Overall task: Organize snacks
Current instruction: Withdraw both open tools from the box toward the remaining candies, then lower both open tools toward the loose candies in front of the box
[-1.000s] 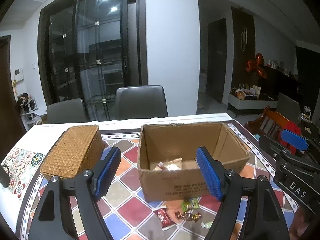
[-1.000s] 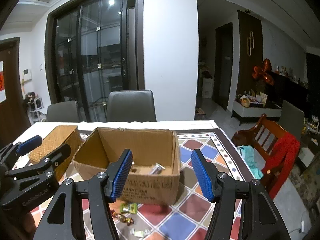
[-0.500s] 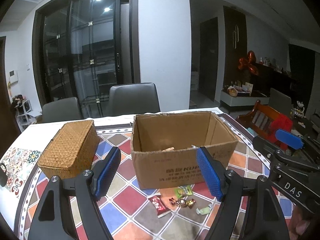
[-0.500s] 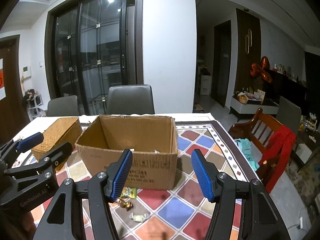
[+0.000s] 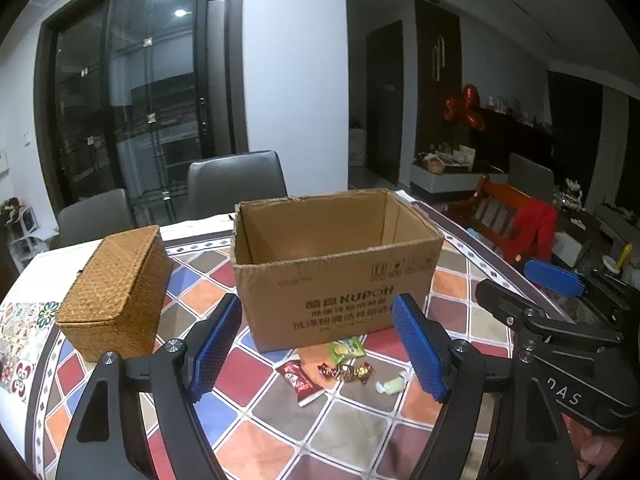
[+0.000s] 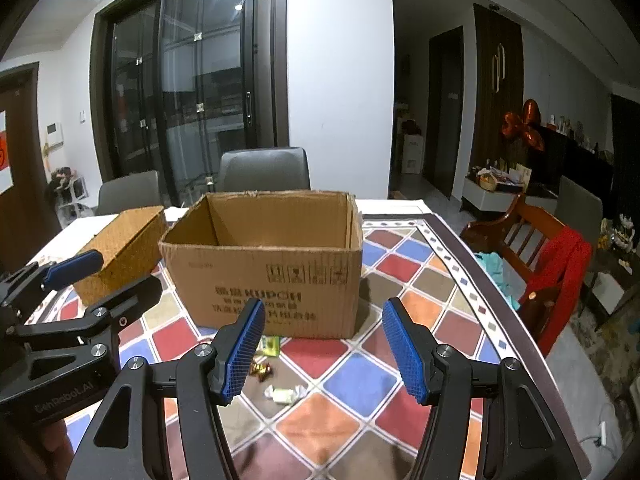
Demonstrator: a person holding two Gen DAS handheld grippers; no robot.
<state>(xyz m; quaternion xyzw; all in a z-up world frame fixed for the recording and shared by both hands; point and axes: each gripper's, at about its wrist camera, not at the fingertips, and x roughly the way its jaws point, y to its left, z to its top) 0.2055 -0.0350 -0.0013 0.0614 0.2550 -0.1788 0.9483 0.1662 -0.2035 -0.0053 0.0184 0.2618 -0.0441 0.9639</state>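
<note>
Both tongs are held wide apart and nothing is gripped: the left gripper (image 5: 316, 344) hangs above the table with the loose snacks seen between its fingers, and the right gripper (image 6: 324, 344) hangs just to its right, over the same patch of the tablecloth (image 6: 360, 372). Just in front of the box (image 5: 336, 276), on the cloth, a green packet (image 5: 346, 349), a red packet (image 5: 298, 377), a few foil candies (image 5: 346, 372) and a pale candy (image 5: 392, 385) are scattered close together; the pale candy (image 6: 285, 394) is also seen in the right view. The inside of the box is not shown from this low angle. A closed wicker basket (image 5: 116, 296) stands to the left of the box, apart from it. The step in hand is judged to be the approach to a pick. One gripper would next have to be lowered over a single snack, probably the pale candy, and closed on it without its neighbours being scattered.
</note>
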